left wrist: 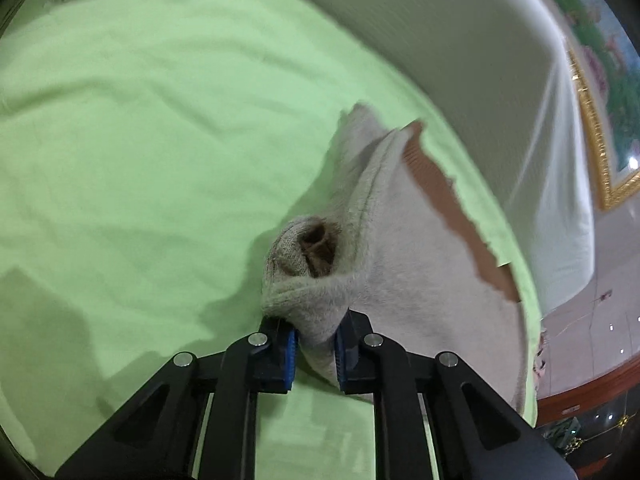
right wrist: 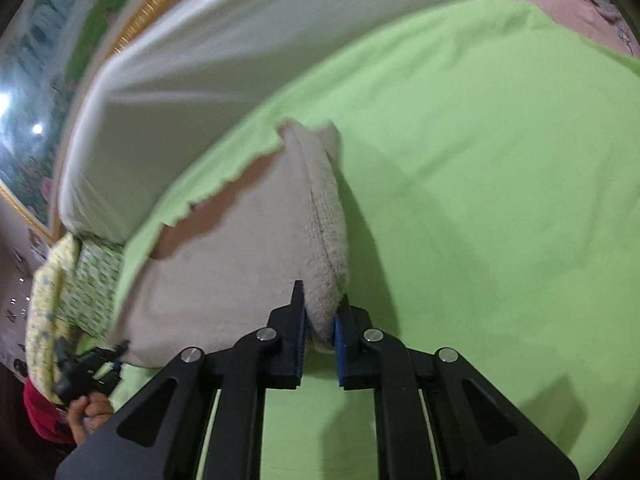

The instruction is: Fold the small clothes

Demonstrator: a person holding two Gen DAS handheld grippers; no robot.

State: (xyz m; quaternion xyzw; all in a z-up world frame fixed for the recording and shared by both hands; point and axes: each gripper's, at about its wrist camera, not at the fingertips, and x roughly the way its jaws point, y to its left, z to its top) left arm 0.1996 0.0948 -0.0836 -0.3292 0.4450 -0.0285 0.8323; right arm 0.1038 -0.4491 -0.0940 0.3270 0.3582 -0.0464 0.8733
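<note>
Two corners of the beige knitted garment (left wrist: 420, 248) are pinched: one by the left gripper (left wrist: 315, 354), one by the right gripper (right wrist: 320, 346), each with its blue pads clamped on the fabric. The garment is held up, stretched between them over the light green sheet (left wrist: 140, 140), near its far ragged edge. No finished fold can be seen, so the task is judged to be at an early stage. The knit looks thick, fuzzy and soft, with a ribbed brown cuff (left wrist: 318, 246) and a stitched seam. A white cover (right wrist: 240, 48) lies beyond.
</note>
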